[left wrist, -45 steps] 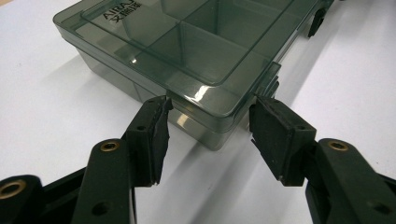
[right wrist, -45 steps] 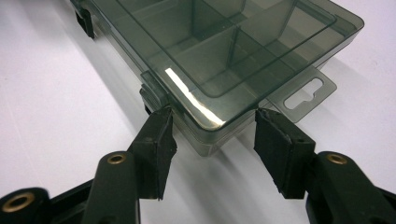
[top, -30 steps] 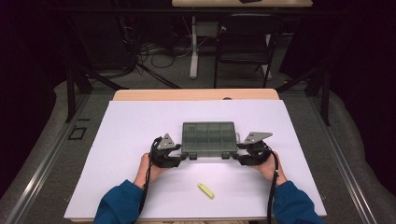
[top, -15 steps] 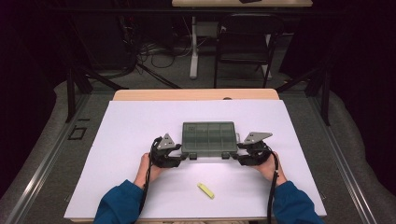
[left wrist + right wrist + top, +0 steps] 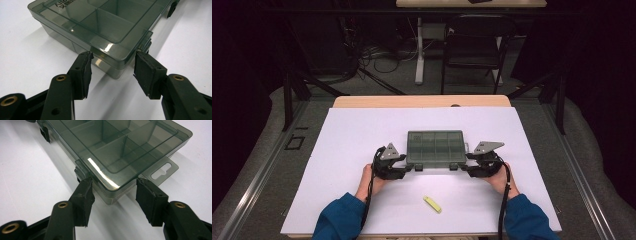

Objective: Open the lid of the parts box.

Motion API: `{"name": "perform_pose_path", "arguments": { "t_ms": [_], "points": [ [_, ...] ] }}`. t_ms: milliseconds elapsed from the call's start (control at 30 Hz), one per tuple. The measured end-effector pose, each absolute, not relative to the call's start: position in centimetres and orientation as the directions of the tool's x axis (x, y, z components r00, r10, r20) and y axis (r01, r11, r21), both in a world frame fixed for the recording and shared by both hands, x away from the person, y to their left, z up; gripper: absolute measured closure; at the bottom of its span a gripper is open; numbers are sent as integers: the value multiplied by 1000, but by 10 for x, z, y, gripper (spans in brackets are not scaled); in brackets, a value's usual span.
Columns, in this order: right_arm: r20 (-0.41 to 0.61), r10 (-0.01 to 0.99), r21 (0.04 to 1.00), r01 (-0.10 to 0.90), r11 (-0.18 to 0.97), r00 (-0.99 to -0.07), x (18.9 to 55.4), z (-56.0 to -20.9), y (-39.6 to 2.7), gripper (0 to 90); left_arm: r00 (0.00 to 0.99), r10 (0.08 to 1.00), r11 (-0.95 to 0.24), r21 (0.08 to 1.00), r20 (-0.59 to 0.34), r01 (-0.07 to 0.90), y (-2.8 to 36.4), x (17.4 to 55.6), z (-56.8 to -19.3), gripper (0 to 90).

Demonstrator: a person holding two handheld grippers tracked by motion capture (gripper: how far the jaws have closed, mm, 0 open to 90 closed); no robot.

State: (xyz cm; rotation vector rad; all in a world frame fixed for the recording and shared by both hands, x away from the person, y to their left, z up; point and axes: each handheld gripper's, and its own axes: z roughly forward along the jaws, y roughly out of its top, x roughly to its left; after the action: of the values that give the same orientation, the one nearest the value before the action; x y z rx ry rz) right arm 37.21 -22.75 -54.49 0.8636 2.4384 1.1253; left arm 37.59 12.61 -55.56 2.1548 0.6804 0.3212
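Smoky grey plastic compartment box [image 5: 435, 148] lies flat on the white table sheet [image 5: 352, 145], lid down, just ahead of the person's hands and about mid-table. Dividers show through the lid; the compartments look empty as far as I can see.

Left gripper [image 5: 111, 66]: jaws stand about half open, straddling the box's near left corner. One pad [image 5: 87, 67] sits against the corner wall, the other by the small latch tab; whether they press I cannot tell. It reads as bracketing, not clamping.

Right gripper [image 5: 113, 188]: same posture at the near right corner, half open, a pad [image 5: 86, 190] beside the latch there, the other near the clear hang tab [image 5: 162, 168].

Judgement: early stage. Both grippers are placed at the front corners, the lid is not yet raised, both latches look closed. Opening or shifting the box is all left to do. Small yellow piece [image 5: 432, 204] lies untouched near the table's front edge, well apart from the box.

Writing: raised letters on the lid, starting "AIR", cut off by the frame edge in the left gripper view. No other label legible.
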Motion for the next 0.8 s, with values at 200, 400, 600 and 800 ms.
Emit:
{"name": "perform_pose_path", "arguments": {
  "t_ms": [200,400,600,800],
  "points": [
    [-36,646,770,391,505,-763,372,-544,-228,457,820,572,-506,785,-6,359,126,376,-555,465],
    [-35,643,770,390,505,-765,373,-545,-227,459,821,571,-507,784,-7,359,126,376,-555,482],
    [-36,644,770,390,506,-764,372,-545,-227,465,821,571,-507,783,-8,360,126,376,-555,486],
    [-38,646,773,388,503,-762,372,-544,-227,463,822,570,-508,782,-7,360,126,376,-555,475]
  ]
}}
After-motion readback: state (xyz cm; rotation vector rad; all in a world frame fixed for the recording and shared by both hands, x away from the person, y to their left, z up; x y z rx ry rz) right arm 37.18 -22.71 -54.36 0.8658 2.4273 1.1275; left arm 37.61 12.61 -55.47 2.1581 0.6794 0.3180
